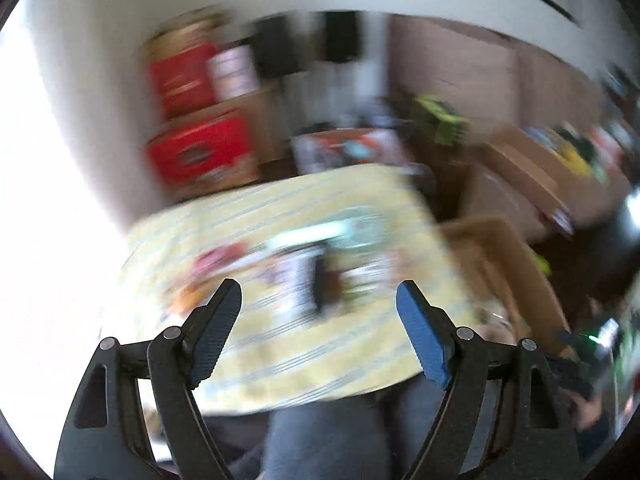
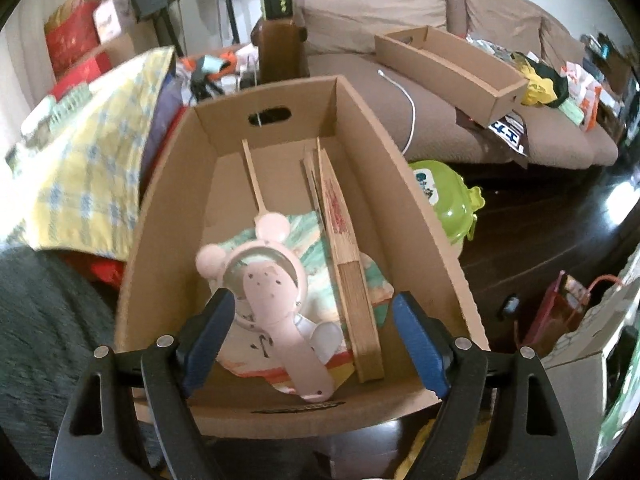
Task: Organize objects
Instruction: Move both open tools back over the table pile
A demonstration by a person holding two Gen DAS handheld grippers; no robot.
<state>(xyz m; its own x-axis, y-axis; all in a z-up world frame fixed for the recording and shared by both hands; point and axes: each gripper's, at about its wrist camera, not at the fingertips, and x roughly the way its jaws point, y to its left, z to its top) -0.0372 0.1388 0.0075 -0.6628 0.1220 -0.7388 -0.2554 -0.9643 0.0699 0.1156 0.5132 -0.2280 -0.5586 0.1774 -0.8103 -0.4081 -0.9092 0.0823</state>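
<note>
My right gripper point(image 2: 313, 296) hovers open over a brown cardboard box point(image 2: 372, 160). Inside lies a pink handheld fan point(image 2: 272, 280) with round ears, its handle between my fingers but apart from the blue pads. Beside it lie a folded bamboo fan point(image 2: 352, 272) and a flat paper fan with a stick handle point(image 2: 254, 176). My left gripper point(image 1: 318, 292) is open and empty above a table with a yellow checked cloth point(image 1: 280, 208). Several blurred items point(image 1: 304, 276) lie on that cloth. The left wrist view is smeared by motion.
A brown sofa point(image 2: 400, 0) carries a shallow cardboard tray point(image 2: 452, 64) and clutter. A green lidded container point(image 2: 444, 200) sits on the dark floor right of the box. Red boxes point(image 1: 200, 152) are stacked beyond the table. A person's grey trouser leg point(image 1: 328, 432) shows below the left gripper.
</note>
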